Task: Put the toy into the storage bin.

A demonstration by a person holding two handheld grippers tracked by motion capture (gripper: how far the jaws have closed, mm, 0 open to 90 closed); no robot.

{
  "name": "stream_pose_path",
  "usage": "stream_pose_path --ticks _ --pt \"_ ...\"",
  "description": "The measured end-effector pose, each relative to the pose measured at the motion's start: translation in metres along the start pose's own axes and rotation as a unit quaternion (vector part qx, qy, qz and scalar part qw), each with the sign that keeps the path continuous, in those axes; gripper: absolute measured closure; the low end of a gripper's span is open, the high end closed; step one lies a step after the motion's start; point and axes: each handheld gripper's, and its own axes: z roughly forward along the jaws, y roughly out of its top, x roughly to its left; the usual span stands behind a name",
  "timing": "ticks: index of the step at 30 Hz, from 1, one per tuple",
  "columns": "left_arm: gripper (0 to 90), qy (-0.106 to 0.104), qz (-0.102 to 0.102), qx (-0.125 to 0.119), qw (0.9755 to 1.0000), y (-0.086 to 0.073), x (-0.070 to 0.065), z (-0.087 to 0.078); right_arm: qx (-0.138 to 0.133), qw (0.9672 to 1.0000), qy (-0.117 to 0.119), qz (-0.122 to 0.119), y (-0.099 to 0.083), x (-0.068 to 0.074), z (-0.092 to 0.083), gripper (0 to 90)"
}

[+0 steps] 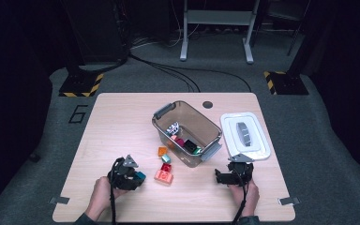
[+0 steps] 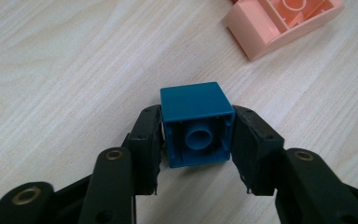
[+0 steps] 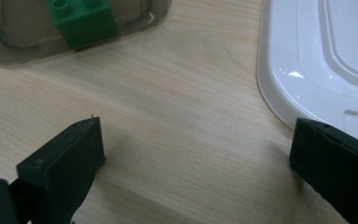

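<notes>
My left gripper (image 1: 137,177) (image 2: 197,114) is shut on a blue block (image 2: 193,100) (image 1: 141,176), with its pads pressing on the block's two sides, low over the wooden table (image 1: 122,126). The block's hollow underside faces the camera. A pink block (image 1: 164,176) (image 2: 284,23) lies just beyond it. My right gripper (image 1: 234,170) (image 3: 196,128) stands open near the table's front right, with nothing but bare wood between its jaws.
A clear brownish bin (image 1: 187,110) with grey handles holds several blocks, among them a green one (image 3: 81,21). Its white lid (image 1: 245,136) (image 3: 317,60) lies to its right. Orange (image 1: 162,151), teal (image 1: 166,159) and red (image 1: 166,167) blocks lie loose before the bin.
</notes>
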Motion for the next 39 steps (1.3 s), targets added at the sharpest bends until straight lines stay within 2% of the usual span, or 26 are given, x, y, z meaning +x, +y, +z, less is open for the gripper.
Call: stream_pose_path --ticks 3,5,9,12,14,18,27,34,39 --pt "54.7 -0.002 0.005 0.006 1.0000 0.002 0.000 0.000 0.000 1.0000 0.000 0.000 0.000 0.000 0.000 2.1" --pt "48.5 0.000 0.006 0.006 1.0000 0.003 0.000 0.000 0.000 1.0000 0.000 0.000 0.000 0.000 0.000 2.1" --pt "43.9 0.000 -0.003 0.006 1.0000 0.009 0.000 0.003 0.000 1.0000 0.000 -0.001 0.000 0.000 0.000 2.1" --pt "47.3 0.001 -0.006 0.013 0.9999 0.012 -0.001 0.007 0.000 1.0000 0.000 0.000 0.000 0.000 0.000 2.1" --pt "50.4 0.006 -0.002 0.011 0.9999 0.013 -0.001 0.008 0.000 1.0000 0.000 -0.001 0.000 0.000 0.000 2.1" --pt "58.2 0.001 0.003 0.015 0.9999 0.016 -0.002 0.009 0.000 1.0000 0.000 0.000 0.000 0.000 0.000 2.1" --pt "58.9 0.004 0.017 0.007 0.9998 0.026 -0.003 0.006 0.000 1.0000 0.000 0.000 0.000 0.000 0.000 2.1" --pt "59.0 0.003 0.017 -0.009 0.9998 0.039 -0.001 -0.001 -0.001 1.0000 0.001 -0.001 0.000 0.000 0.000 2.3" --pt "59.0 0.010 0.022 -0.020 0.9995 0.048 0.003 -0.007 -0.001 1.0000 0.001 -0.001 0.000 0.000 0.000 2.4"
